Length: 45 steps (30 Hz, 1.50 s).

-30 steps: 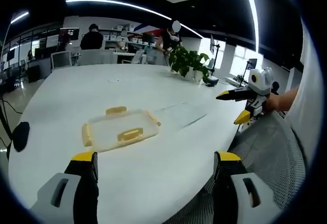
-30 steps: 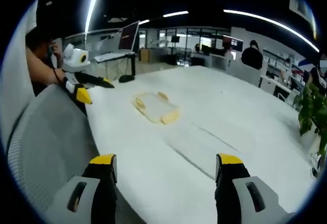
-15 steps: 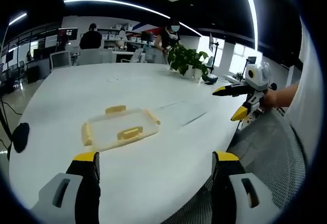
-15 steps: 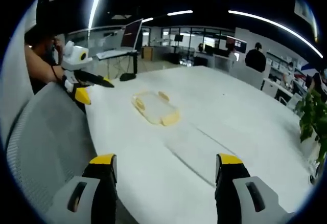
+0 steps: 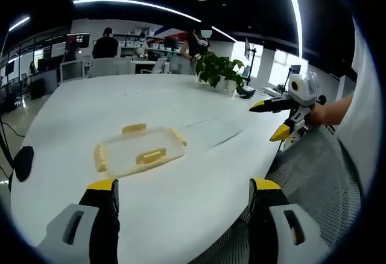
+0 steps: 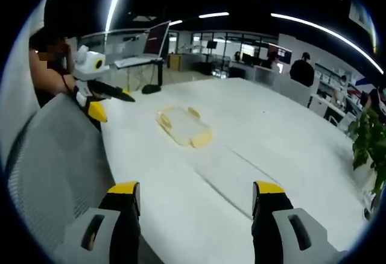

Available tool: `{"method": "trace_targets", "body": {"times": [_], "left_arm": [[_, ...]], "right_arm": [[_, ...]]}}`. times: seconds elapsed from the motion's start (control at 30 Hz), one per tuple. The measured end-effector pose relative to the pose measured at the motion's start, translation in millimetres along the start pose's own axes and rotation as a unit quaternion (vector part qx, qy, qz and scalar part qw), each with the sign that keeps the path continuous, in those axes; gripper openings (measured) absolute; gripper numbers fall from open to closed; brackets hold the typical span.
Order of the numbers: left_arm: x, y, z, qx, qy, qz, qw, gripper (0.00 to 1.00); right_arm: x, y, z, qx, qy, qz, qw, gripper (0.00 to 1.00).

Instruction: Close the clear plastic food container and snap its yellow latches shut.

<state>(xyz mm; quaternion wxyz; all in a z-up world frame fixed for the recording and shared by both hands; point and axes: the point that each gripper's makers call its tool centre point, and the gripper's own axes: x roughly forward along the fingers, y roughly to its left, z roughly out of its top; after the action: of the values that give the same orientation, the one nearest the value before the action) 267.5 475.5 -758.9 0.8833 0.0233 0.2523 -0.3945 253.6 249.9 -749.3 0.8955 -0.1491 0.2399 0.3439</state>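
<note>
Compared with one second ago, the layout is nearly unchanged; the right claw (image 5: pixel 276 119) sits slightly higher at 3 o'clock in the left gripper view. Left claw (image 5: pixel 184 191): jaws wide apart, gripping nothing, above the near tabletop (image 5: pixel 181 210) edge. Right claw: jaws likewise apart and empty. Clear container (image 5: pixel 139 152) with yellow latches (image 5: pixel 151 155) lies flat mid-tabletop, well apart from both claws, bare white surface all around. A potted plant (image 5: pixel 222 73) stands at the far edge, 1 o'clock.
</note>
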Motion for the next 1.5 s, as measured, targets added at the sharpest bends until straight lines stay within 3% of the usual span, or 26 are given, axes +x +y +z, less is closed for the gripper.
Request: {"method": "trace_targets", "body": {"times": [0.33, 0.63, 0.97, 1.5], "left_arm": [[0.5, -0.7, 2.8, 0.016, 0.004, -0.003, 0.9999, 0.87], [-1.2, 6.9, 6.7, 0.022, -0.001, -0.001, 0.9998, 0.87], [-1.5, 18.7, 4.6, 0.057, 0.023, -0.003, 0.9981, 0.85], [7.3, 34.4, 5.7, 0.064, 0.034, -0.012, 0.9973, 0.84]], "right_arm": [[-2.0, -5.2, -1.0, 0.004, 0.001, -0.012, 0.9999, 0.76], [1.3, -2.8, 4.6, -0.010, 0.000, 0.001, 1.0000, 0.75], [18.1, -11.0, 23.2, -0.029, -0.009, 0.013, 0.9995, 0.72], [37.3, -13.5, 32.0, -0.062, -0.008, 0.046, 0.9970, 0.72]]}}
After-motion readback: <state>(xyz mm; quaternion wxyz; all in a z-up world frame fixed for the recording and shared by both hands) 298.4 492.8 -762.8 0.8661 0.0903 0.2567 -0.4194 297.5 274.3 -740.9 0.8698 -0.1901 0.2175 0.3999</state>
